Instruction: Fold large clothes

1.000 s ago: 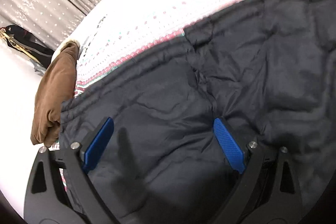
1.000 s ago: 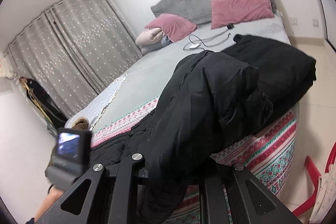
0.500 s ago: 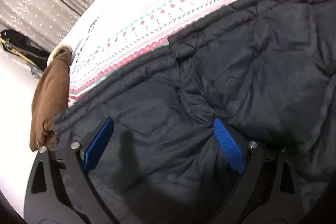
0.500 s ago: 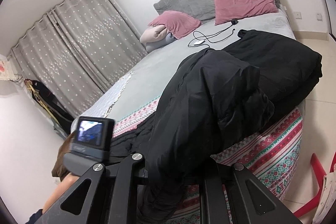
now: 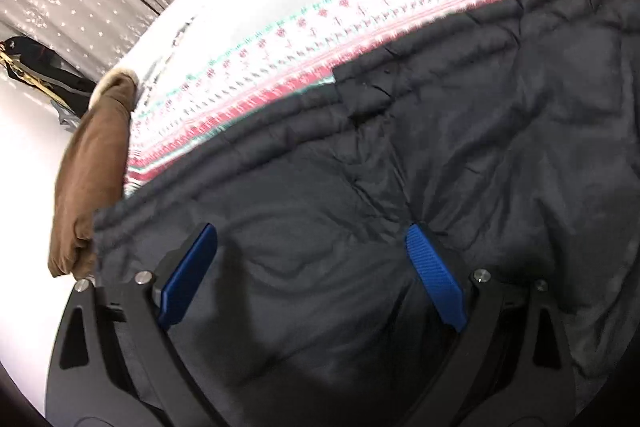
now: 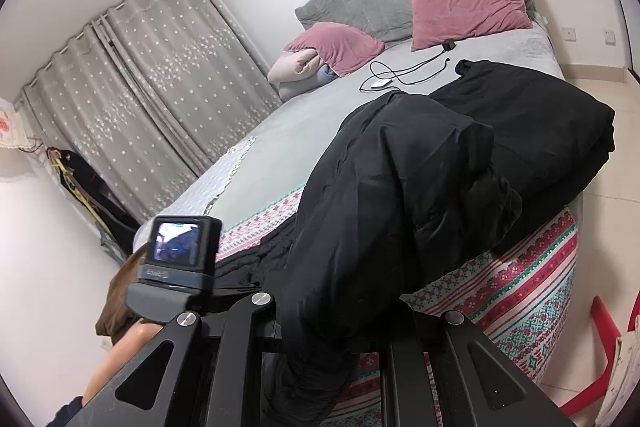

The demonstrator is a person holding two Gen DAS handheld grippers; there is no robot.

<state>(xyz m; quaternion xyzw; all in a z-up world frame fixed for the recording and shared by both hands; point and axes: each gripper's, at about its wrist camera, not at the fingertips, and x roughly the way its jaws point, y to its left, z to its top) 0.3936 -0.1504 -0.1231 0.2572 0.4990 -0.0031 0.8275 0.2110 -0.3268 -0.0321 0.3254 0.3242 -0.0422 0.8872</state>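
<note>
The left gripper (image 5: 312, 271) has slid back along the black padded coat (image 5: 460, 155), exposing more patterned bedspread (image 5: 320, 39).

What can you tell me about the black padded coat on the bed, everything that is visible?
The black padded coat is large, quilted, of smooth, slightly shiny fabric with stitched ribs along one edge. It lies at the foot of the bed, over the patterned blanket, partly spread flat and partly lifted in a bulky fold. The right gripper is closed on that raised fold. The left gripper, fingers apart, is over the flat part.
</note>
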